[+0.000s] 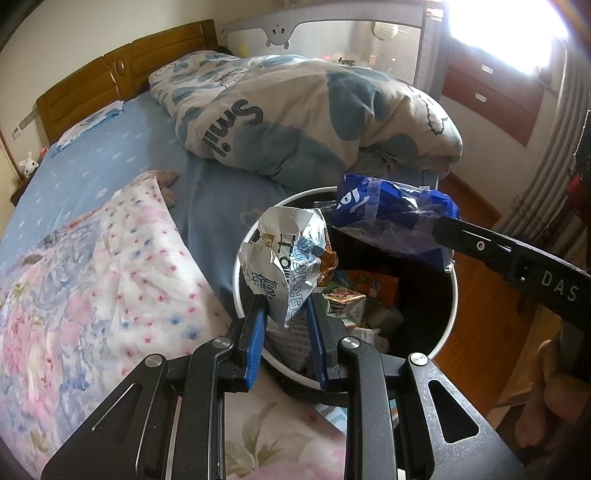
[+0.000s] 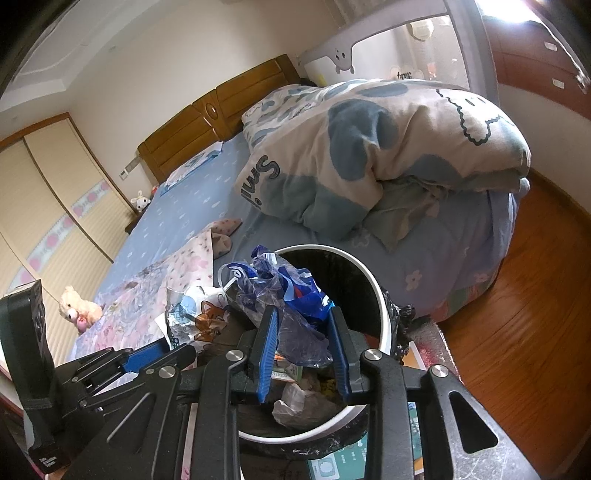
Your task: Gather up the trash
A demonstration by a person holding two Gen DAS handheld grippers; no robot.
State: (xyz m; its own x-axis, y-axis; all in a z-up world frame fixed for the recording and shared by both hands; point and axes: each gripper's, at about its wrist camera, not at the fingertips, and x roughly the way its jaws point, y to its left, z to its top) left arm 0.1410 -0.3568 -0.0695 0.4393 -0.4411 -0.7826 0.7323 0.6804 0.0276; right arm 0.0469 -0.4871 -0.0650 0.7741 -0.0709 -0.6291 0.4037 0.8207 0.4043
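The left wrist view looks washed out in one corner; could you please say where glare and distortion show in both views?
Left wrist view: the window at top right is blown out white, and the headboard bows with fisheye distortion. Right wrist view: milder glare at top right, the wooden floor looks smeared, while the blue plastic wrapper in the right gripper stays sharp.

A bed (image 2: 192, 218) with a blue flower-print sheet fills the frame's left and centre. A bunched cloud-print duvet (image 2: 388, 147) lies at upper right, a pink floral quilt (image 1: 92, 295) at lower left, a teddy bear (image 2: 79, 308) at far left. A white-rimmed trash bin (image 2: 382, 314) stands on the wooden floor (image 2: 535, 314) beside it.
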